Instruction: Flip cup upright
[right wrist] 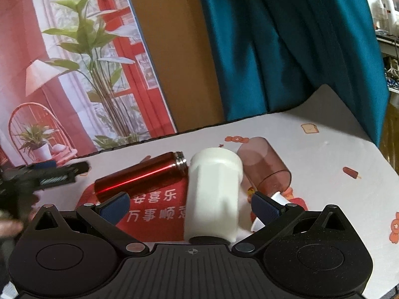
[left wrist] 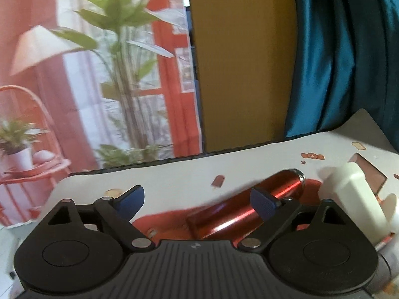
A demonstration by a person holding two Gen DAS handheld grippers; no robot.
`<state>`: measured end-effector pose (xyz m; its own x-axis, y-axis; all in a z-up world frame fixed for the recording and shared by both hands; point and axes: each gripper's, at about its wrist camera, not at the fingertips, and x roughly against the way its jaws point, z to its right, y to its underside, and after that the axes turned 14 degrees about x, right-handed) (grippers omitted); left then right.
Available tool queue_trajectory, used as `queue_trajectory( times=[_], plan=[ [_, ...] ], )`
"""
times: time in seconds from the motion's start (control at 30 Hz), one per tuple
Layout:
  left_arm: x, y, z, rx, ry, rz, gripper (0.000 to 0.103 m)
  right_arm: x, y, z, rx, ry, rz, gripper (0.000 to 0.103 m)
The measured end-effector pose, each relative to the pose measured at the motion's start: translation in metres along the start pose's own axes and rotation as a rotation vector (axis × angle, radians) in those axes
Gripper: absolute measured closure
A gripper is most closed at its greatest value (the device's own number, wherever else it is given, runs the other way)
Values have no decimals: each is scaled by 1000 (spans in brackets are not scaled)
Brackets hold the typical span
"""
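Both grippers' fingers spread wide, the right gripper (right wrist: 190,205) straddles the tipped white plastic cup (right wrist: 212,194) to right it, while the left gripper (left wrist: 197,199) flanks the lying red metal flask (left wrist: 249,204)

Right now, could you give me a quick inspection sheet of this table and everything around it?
Surface: table under a white cloth with small cartoon prints; a red mat with white characters lies on it.
Job's things: white cup, red flask and brownish see-through cup, all lying on their sides, none upright.
Clutter: a small white piece near the see-through cup; what it is cannot be told.
Claws: left claw open over the red flask; right claw open around the white cup, not gripping it.
Cables: nothing seen.
Surroundings: teal curtain, brown panel, printed backdrop of plants and a lamp.
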<state>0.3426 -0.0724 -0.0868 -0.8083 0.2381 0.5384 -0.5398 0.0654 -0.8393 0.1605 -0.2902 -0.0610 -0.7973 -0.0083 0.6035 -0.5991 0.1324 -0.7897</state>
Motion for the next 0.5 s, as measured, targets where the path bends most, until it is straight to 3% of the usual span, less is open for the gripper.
queue_trajectory(
  times=[0.27, 0.33, 0.5],
  plan=[
    [-67, 16, 21, -175, 125, -116, 17, -16, 0, 17, -32, 29, -25, 0],
    [-74, 22, 21, -187, 140, -134, 23, -21, 1, 20, -40, 46, -37, 0],
    [-87, 21, 17, -168, 173, -154, 23, -28, 4, 25, -59, 52, -52, 0]
  ],
)
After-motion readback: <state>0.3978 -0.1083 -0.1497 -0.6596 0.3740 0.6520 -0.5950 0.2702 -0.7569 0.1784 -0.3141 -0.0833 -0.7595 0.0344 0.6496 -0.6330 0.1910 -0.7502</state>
